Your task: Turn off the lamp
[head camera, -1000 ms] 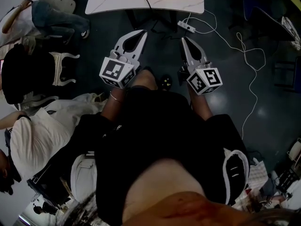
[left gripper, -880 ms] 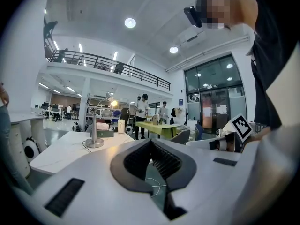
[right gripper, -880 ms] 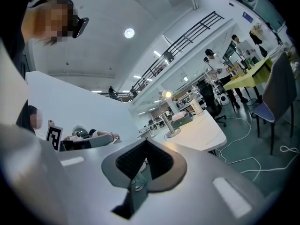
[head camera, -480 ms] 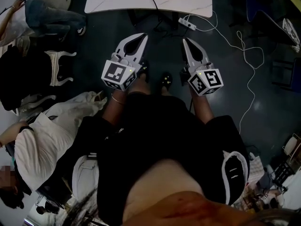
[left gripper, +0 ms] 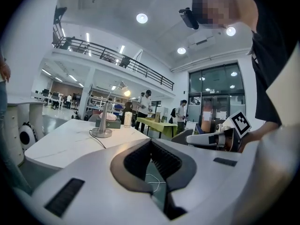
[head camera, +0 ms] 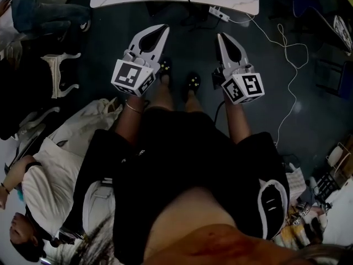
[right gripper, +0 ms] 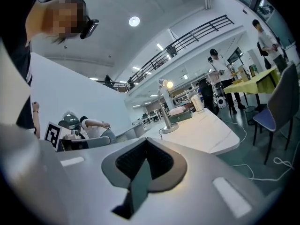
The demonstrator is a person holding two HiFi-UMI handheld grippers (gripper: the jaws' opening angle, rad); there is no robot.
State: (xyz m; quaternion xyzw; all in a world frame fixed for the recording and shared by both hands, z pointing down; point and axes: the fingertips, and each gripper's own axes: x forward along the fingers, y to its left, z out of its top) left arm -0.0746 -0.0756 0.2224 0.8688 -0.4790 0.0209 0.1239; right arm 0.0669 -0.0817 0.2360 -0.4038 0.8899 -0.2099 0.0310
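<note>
On the far white table (left gripper: 56,142), noted the lamp (left gripper: 106,118) standing upright on its round base, head lit, black cord (left gripper: 97,140) trailing from the base. Found the left gripper (left gripper: 151,141) clenched tip to tip, grasping nothing; glimpsed only floor and a white cable (left gripper: 154,182) through the slit behind the tips. Found the right gripper (right gripper: 146,140) likewise closed and empty. Recorded both held side by side over the dark floor (head camera: 193,48), short of the table's near edge, well apart from the lamp.
</note>
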